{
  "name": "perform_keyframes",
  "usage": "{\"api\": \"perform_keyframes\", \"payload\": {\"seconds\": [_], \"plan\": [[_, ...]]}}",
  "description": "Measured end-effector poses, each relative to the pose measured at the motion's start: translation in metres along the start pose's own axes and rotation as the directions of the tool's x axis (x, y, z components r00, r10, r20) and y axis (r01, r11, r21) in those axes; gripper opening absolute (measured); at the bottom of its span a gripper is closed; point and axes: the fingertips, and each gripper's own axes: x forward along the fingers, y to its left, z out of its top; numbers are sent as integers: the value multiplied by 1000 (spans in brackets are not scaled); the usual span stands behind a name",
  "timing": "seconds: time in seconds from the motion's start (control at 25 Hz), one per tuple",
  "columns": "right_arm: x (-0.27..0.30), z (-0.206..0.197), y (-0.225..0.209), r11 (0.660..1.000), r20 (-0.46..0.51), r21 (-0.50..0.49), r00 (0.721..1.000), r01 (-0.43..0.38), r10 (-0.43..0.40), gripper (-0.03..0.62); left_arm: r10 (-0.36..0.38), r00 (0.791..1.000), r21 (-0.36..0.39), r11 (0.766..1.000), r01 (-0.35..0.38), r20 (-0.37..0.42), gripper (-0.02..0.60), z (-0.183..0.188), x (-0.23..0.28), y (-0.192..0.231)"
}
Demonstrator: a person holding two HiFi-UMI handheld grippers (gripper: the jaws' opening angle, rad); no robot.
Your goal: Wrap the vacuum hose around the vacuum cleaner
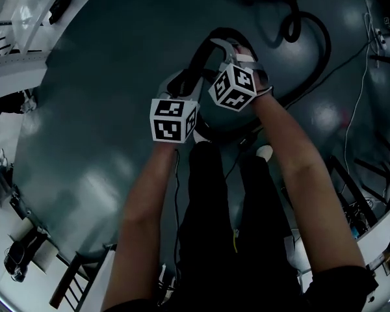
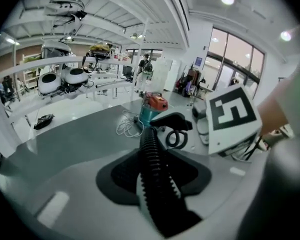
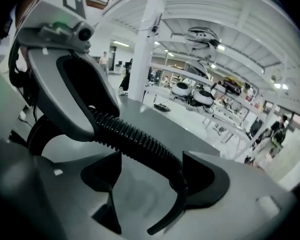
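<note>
There was one ribbed black hose point(image 1: 196, 64), one vacuum cleaner point(image 1: 175, 84) and two claws, each carrying one marker cube, so two cubes in all: the left cube point(image 1: 173, 120) and the right cube point(image 1: 234, 86). The vacuum cleaner stood on the dark grey floor point(image 1: 104, 109) directly below the claws, just ahead of the person's legs. The hose rose from it in an arch between and above the two cubes.

The left claw point(image 2: 157, 179) was clenched on the hose, which ran straight out from between its jaws. The right claw point(image 3: 152, 184) was released: its jaws stood wide apart, and the hose crossed the gap between them on a slant, lying against the right-hand jaw without being pinched.

Both bare forearms, the left forearm point(image 1: 146, 200) and the right forearm point(image 1: 305, 174), reached forward and down and drew together toward the vacuum cleaner. The right claw sat a little farther out than the left one and close beside it.

Farther off on the floor stood one teal and orange machine point(image 2: 152, 106), with one coil of white cable point(image 2: 127, 126) beside it.
</note>
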Motion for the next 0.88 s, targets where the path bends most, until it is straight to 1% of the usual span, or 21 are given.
{"api": "perform_keyframes", "payload": {"seconds": [0.08, 0.12, 0.16, 0.24, 0.28, 0.32, 0.36, 0.4, 0.44, 0.48, 0.52, 0.6, 0.68, 0.76, 0.88], "plan": [[6, 14, -1, 993, -21, -117, 1000, -20, 17, 369, -58, 998, -27, 998, 58, -3, 150, 6, -7, 3], [8, 18, -1, 982, -31, -186, 999, -31, 25, 371, -84, 996, -33, 996, 84, -6, 132, 7, -10, 3], [9, 20, 0, 963, -42, -267, 999, -42, 31, 370, -108, 994, -33, 994, 107, -13, 118, 6, -11, 3], [17, 16, 9, 900, -81, -428, 996, -78, 48, 326, -155, 988, -37, 987, 154, -29, 89, -3, -8, 2], [22, 12, 15, 873, -101, -479, 993, -97, 55, 305, -176, 984, -50, 983, 175, -31, 80, -8, -5, 2], [27, 7, 20, 861, -110, -497, 992, -105, 57, 281, -195, 981, -69, 979, 193, -23, 77, -12, -2, 3], [31, 4, 22, 870, -104, -484, 993, -96, 52, 252, -211, 978, -86, 974, 210, -5, 75, -12, 0, 6], [33, 2, 19, 893, -87, -443, 995, -76, 41, 235, -226, 974, -97, 969, 227, 20, 75, -10, 1, 10], [33, 0, 17, 918, -68, -392, 997, -53, 28, 229, -241, 970, -98, 965, 244, 42, 75, -9, 2, 12], [33, -3, 17, 936, -53, -350, 998, -35, 17, 221, -259, 964, -91, 961, 263, 52, 74, -9, 3, 13], [32, -6, 21, 945, -44, -327, 999, -24, 10, 215, -277, 959, -77, 957, 280, 51, 71, -12, 2, 12], [29, -7, 29, 947, -37, -320, 999, -12, 0, 215, -308, 950, -45, 950, 310, 38, 71, -18, -1, 9], [26, -2, 29, 942, -27, -337, 1000, 5, -15, 221, -326, 944, -36, 944, 328, 50, 75, -16, -4, 5], [22, 4, 22, 937, -9, -349, 999, 31, -36, 224, -329, 940, -67, 940, 335, 95, 72, -8, -6, 4], [14, 15, 5, 946, 28, -312, 996, 91, -86, 224, -313, 933, -117, 935, 336, 176, 55, 12, -9, 8]]}}
